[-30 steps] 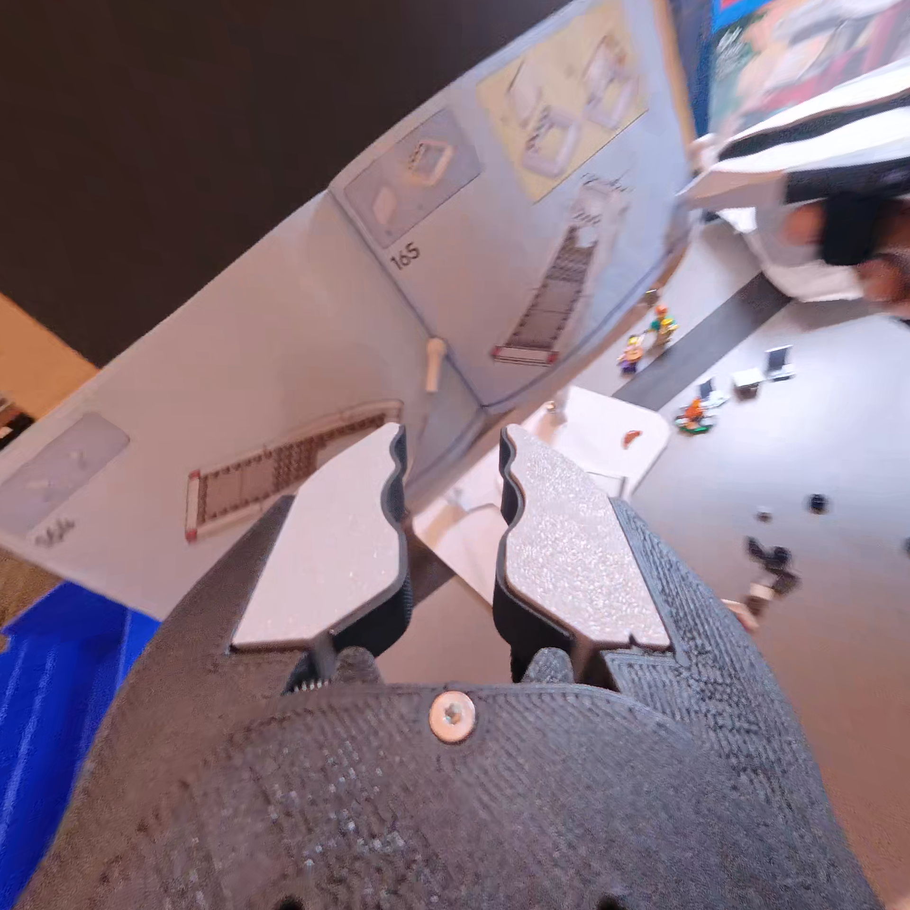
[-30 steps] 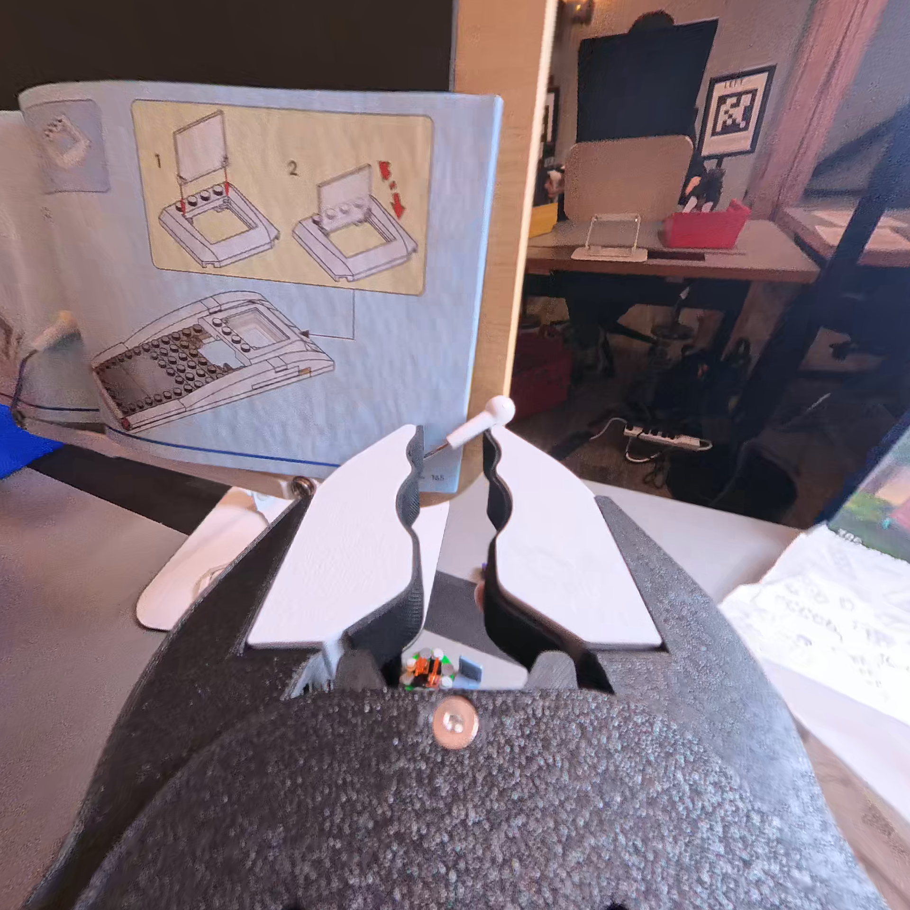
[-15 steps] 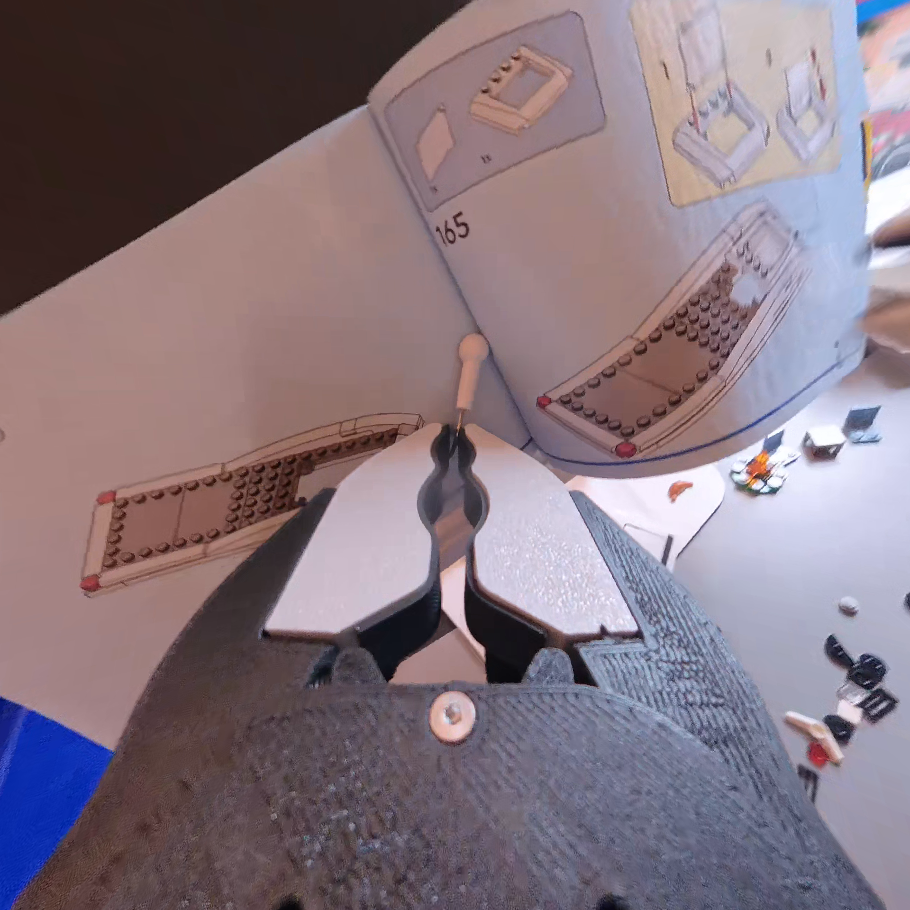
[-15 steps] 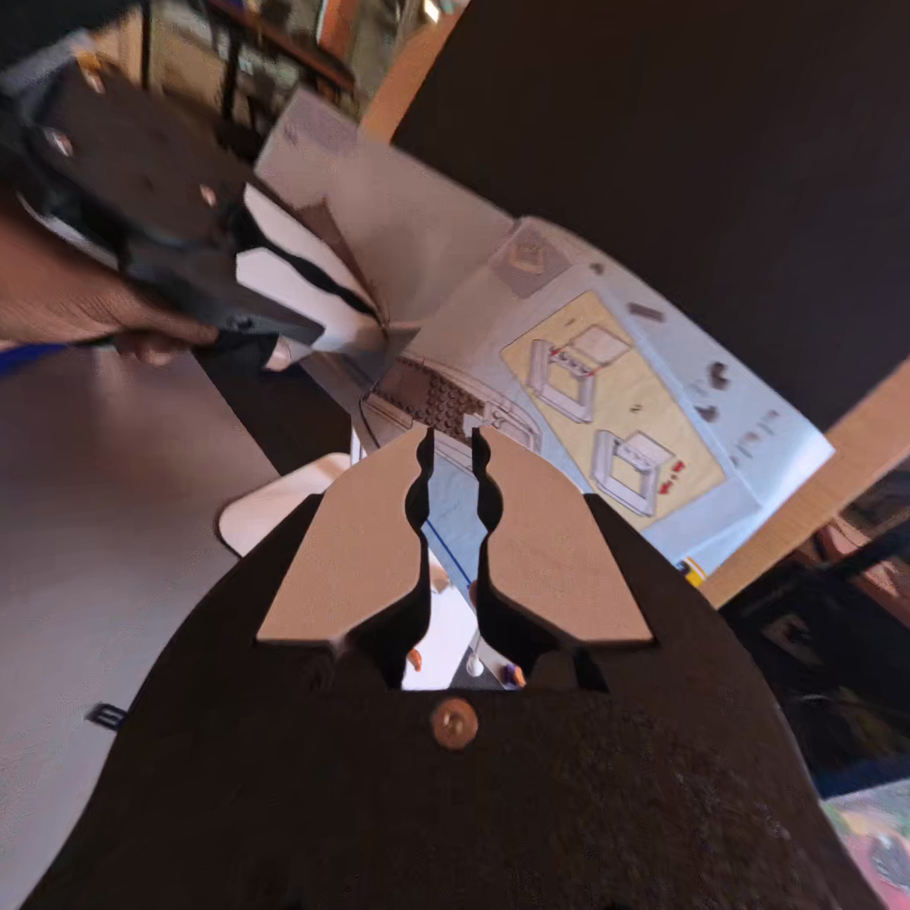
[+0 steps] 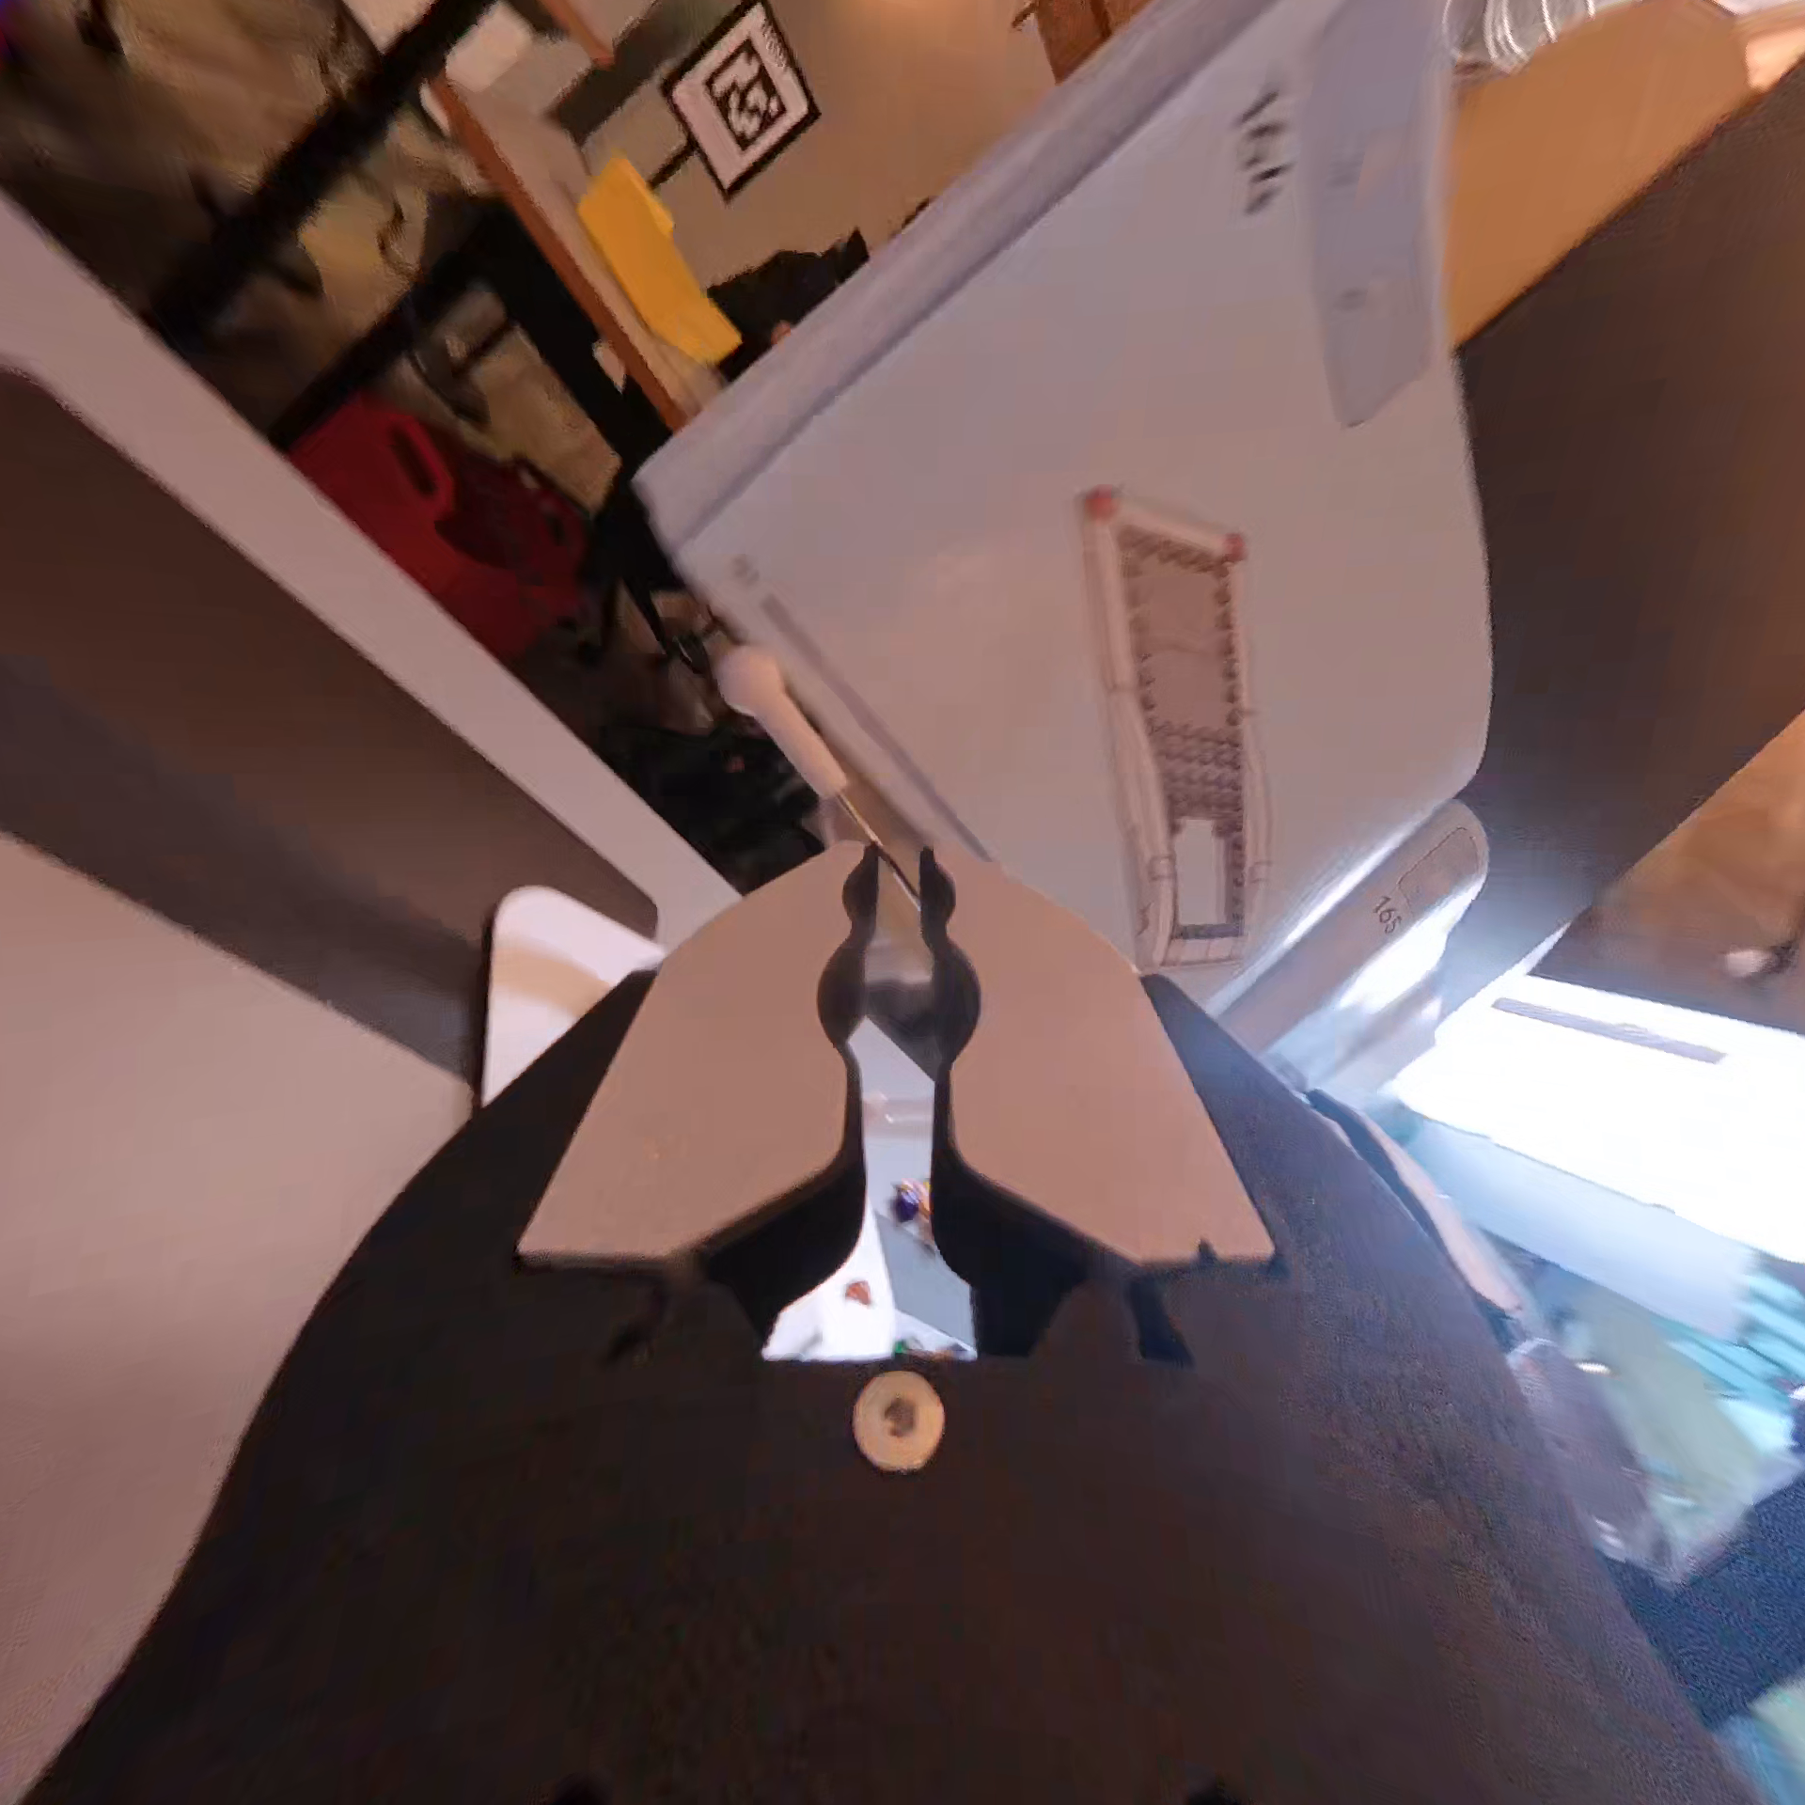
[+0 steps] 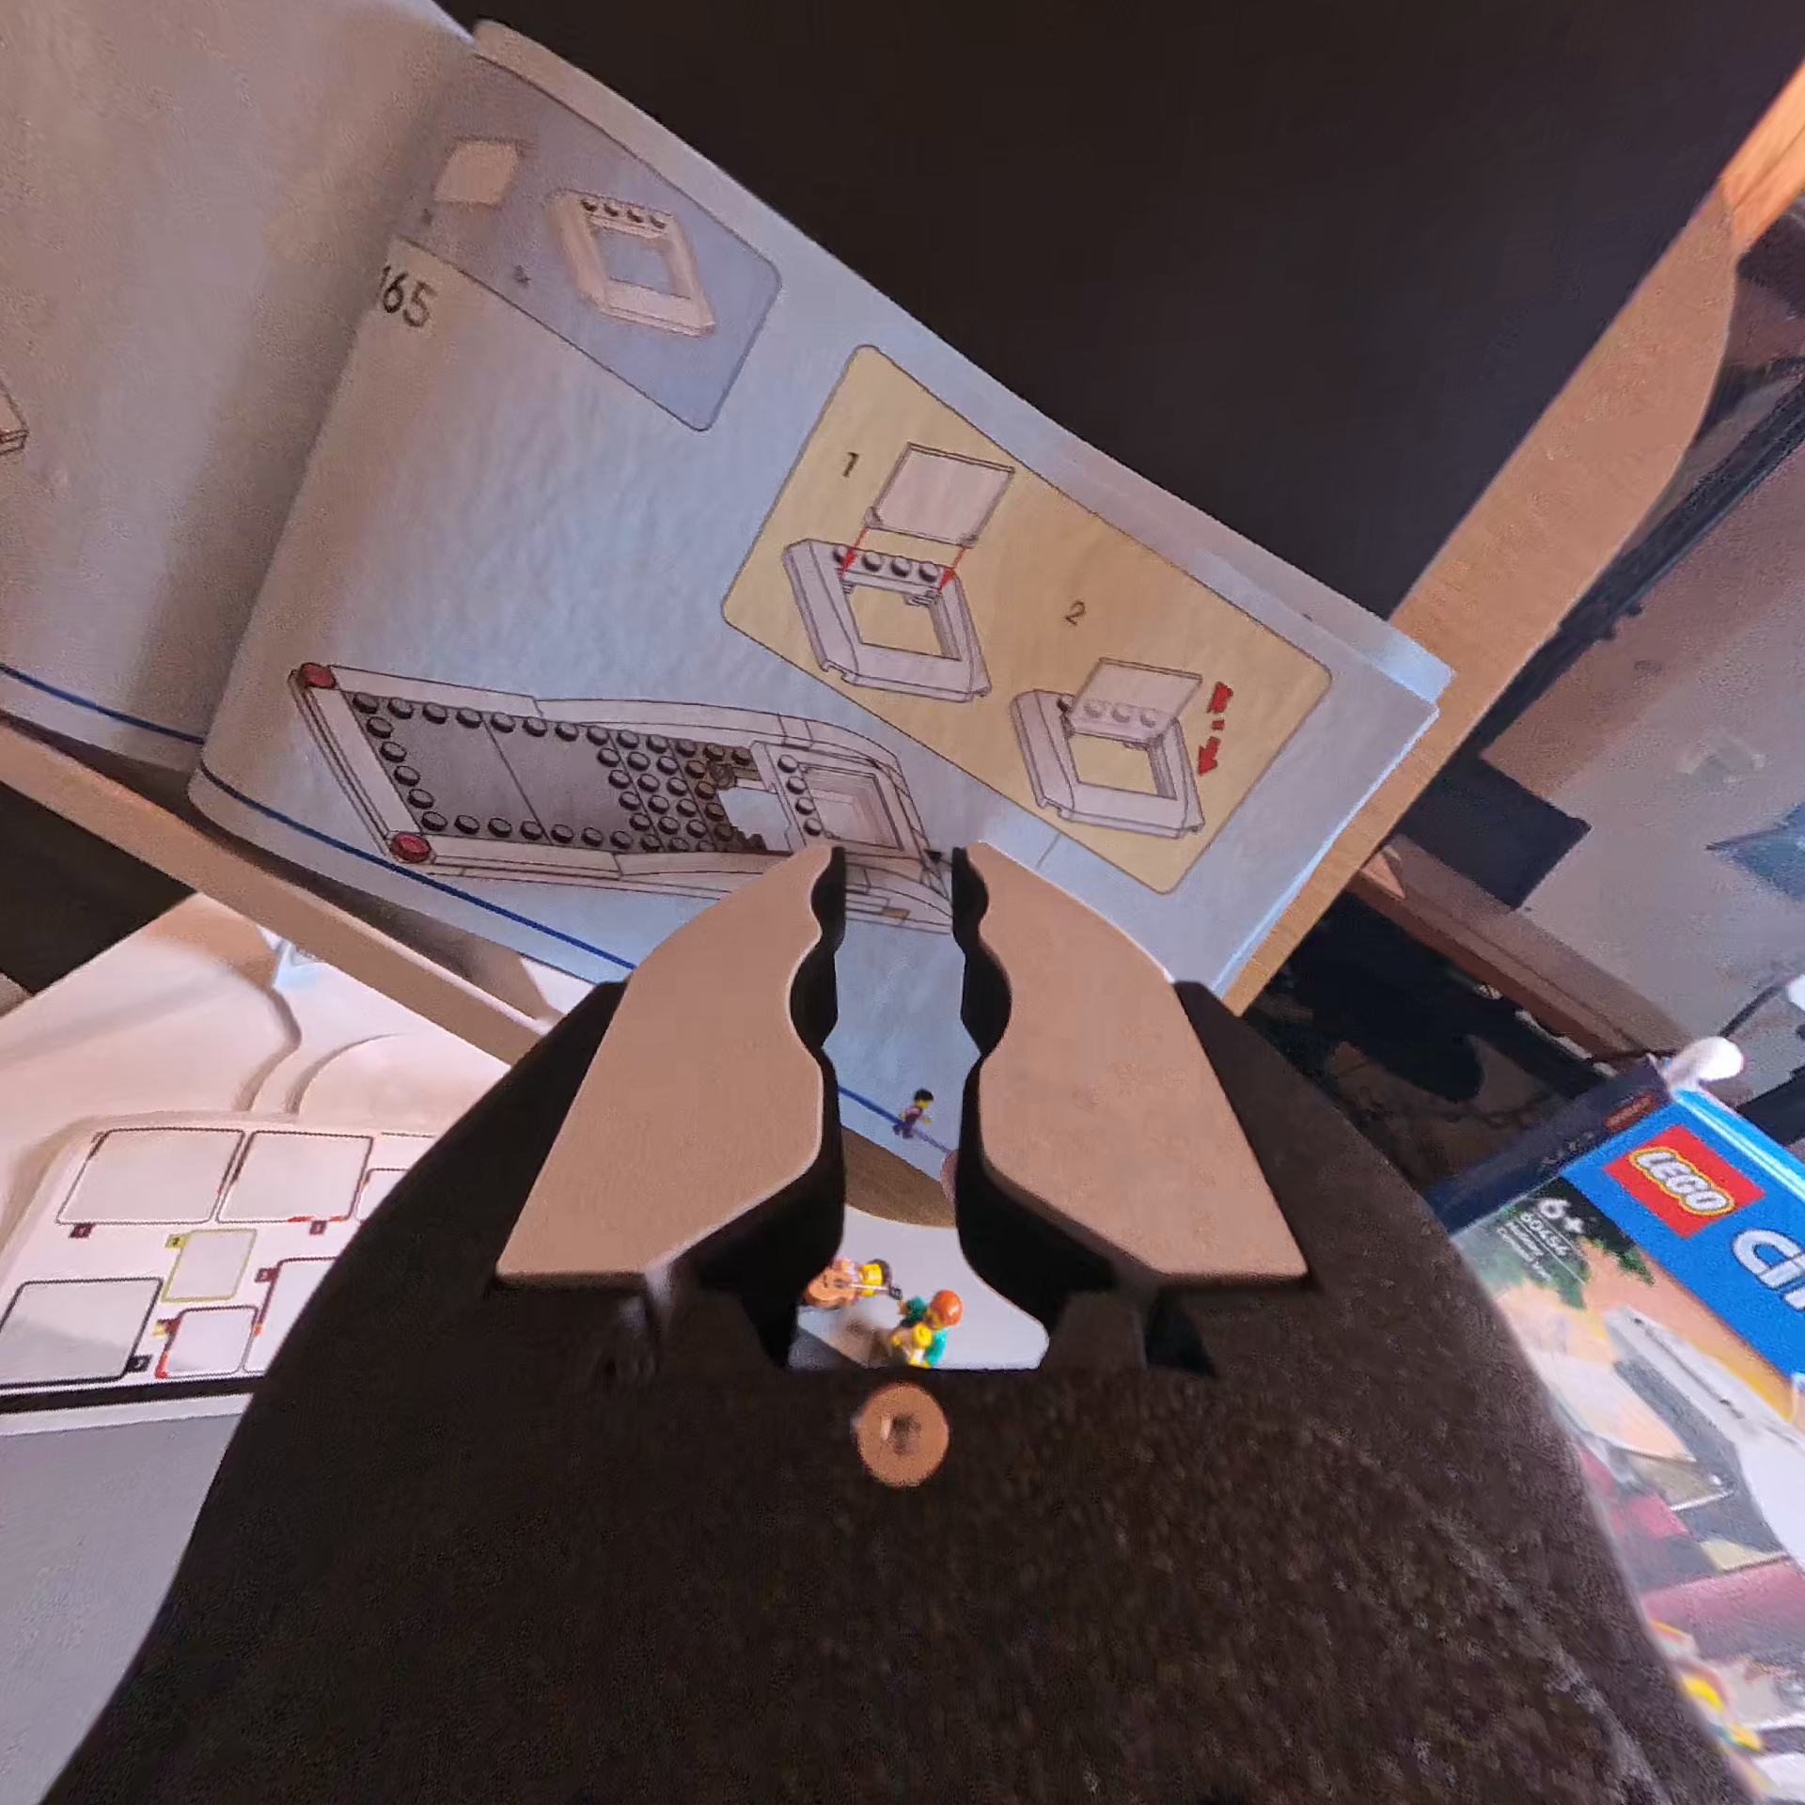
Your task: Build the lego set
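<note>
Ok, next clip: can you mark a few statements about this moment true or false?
1. The instruction booklet is open at a page with a yellow inset panel. True.
2. The right gripper has its fingers pressed together. False: they stand apart, and the page shows through the gap.
3. A thin pin with a white handle sticks out at the fingertips of the left gripper. True.
4. The toy set box in the right wrist view is green. False: it is blue.
5. Toy minifigures stand on the table below the right gripper. True.
</note>
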